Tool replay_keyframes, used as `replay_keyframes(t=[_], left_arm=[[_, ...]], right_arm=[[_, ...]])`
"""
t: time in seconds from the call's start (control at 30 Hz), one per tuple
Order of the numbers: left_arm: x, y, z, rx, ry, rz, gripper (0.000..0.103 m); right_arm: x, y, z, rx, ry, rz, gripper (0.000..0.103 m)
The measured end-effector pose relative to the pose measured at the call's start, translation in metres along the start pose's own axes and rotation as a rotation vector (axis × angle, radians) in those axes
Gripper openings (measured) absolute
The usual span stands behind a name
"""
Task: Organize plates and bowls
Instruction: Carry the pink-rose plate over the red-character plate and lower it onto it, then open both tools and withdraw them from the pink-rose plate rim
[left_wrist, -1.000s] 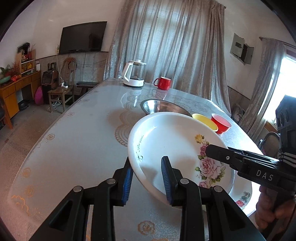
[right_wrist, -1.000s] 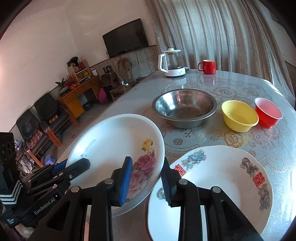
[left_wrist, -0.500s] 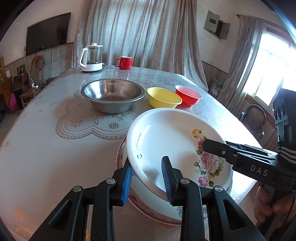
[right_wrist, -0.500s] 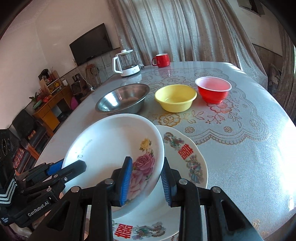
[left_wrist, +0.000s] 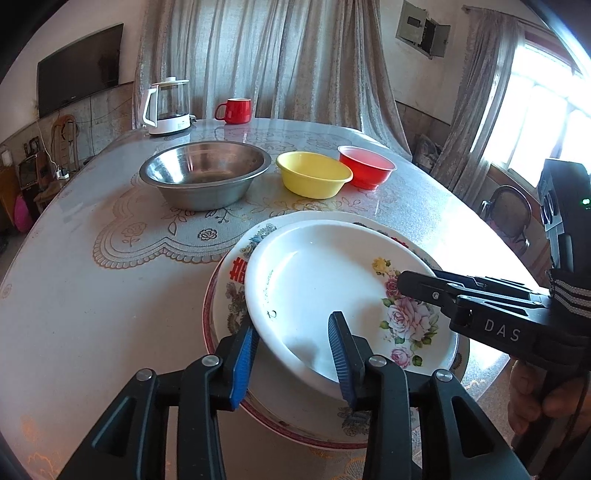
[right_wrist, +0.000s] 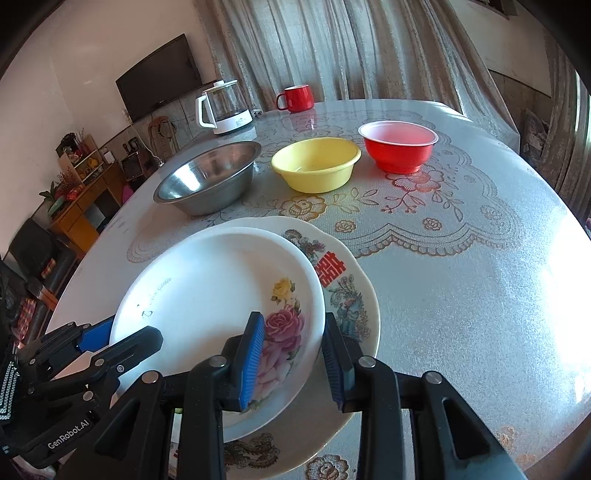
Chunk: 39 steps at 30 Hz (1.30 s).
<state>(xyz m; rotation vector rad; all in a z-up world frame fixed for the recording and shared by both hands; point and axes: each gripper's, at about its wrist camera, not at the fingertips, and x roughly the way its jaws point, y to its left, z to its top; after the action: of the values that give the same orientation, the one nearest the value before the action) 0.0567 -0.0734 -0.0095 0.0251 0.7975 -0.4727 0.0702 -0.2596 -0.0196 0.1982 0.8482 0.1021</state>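
A white plate with pink roses (left_wrist: 321, 269) (right_wrist: 214, 280) lies tilted on a larger plate with red characters (left_wrist: 229, 295) (right_wrist: 347, 291) near the table's front edge. My left gripper (left_wrist: 291, 332) straddles the white plate's near-left rim. Its jaws are opening, and the blue pads stand slightly off the rim between them. My right gripper (right_wrist: 291, 332) is shut on the rose side of the same rim. In each wrist view the other gripper shows at the plate's edge: the right gripper (left_wrist: 417, 284) and the left gripper (right_wrist: 122, 339).
Behind the plates stand a steel bowl (left_wrist: 207, 173), a yellow bowl (left_wrist: 314, 177) and a red bowl (left_wrist: 365, 170) in a row. A kettle (left_wrist: 166, 107) and a red mug (left_wrist: 234, 110) sit at the far edge. A person's hand (left_wrist: 543, 398) holds the right gripper.
Both grippers carried the white plate across the table and down onto the large patterned plate. The left jaws have widened around the rim; the right jaws look the same.
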Motion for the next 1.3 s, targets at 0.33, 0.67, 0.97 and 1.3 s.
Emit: replay_keyframes(t=[0.33, 0.67, 0.97, 1.3], left_arm=[[-0.001, -0.012, -0.003, 0.055, 0.005, 0.009, 0.055], [-0.021, -0.007, 0.001, 0.020, -0.040, -0.007, 0.059], [-0.022, 0.014, -0.003, -0.061, -0.048, 0.020, 0.060], [-0.022, 0.052, -0.009, -0.173, -0.043, 0.102, 0.061]], right_arm=[[-0.003, 0.005, -0.001, -0.040, -0.020, -0.039, 0.032], [-0.004, 0.001, -0.001, -0.037, -0.026, -0.034, 0.034], [-0.020, -0.013, 0.008, 0.052, -0.109, -0.006, 0.035], [0.000, -0.022, 0.022, 0.114, -0.086, -0.073, 0.038]])
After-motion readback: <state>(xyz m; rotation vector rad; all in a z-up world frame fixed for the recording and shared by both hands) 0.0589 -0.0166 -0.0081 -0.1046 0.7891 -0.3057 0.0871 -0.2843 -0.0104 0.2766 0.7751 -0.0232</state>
